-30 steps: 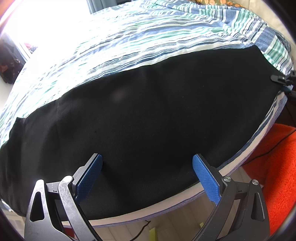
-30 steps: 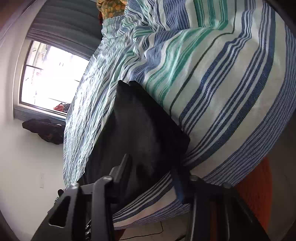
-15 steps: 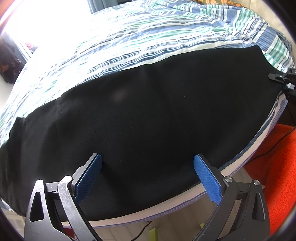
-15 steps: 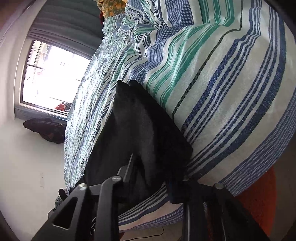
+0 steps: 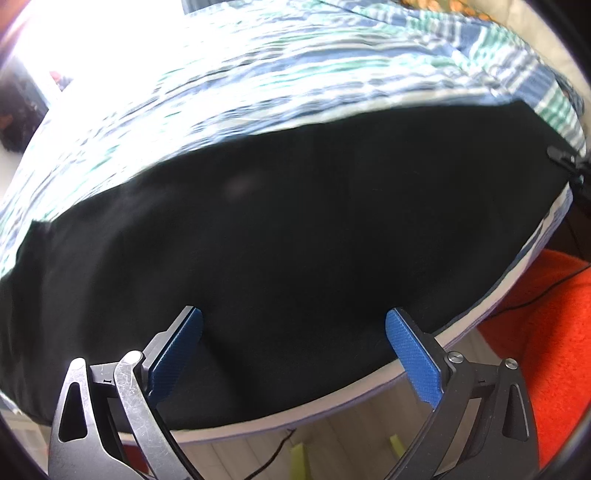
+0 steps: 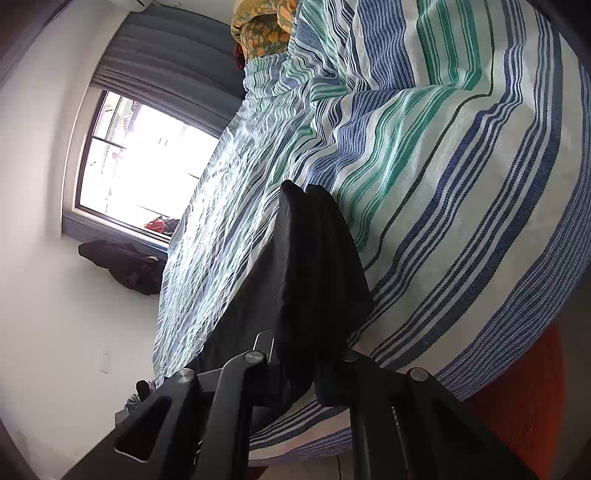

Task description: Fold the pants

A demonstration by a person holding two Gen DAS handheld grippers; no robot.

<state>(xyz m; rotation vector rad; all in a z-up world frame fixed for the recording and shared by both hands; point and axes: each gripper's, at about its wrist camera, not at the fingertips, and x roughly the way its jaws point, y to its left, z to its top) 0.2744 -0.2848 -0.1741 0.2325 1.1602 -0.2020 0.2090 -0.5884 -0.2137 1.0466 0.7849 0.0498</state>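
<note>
Black pants [image 5: 280,229] lie spread lengthwise along the near edge of a striped bed [image 5: 258,85]. My left gripper [image 5: 293,323] hovers open over their near edge, its blue pads [image 5: 410,350] wide apart with only flat cloth beneath. At the far right rim of that view the right gripper [image 5: 565,158] shows as a small black tip at the pants' end. In the right wrist view my right gripper [image 6: 295,354] is shut on the end of the pants [image 6: 314,266], and the pinched edge rises off the sheet in a fold.
The blue, green and white striped sheet [image 6: 461,166] covers the bed. An orange rug [image 5: 546,325] and a thin black cable lie on the floor to the right. A bright window [image 6: 140,166] and a dark bag [image 6: 122,266] are across the room; a floral pillow [image 6: 262,29] sits at the bed's head.
The right gripper closed onto the end of the pants, and the cloth edge now stands lifted between its jaws. The left gripper stayed open in place.
</note>
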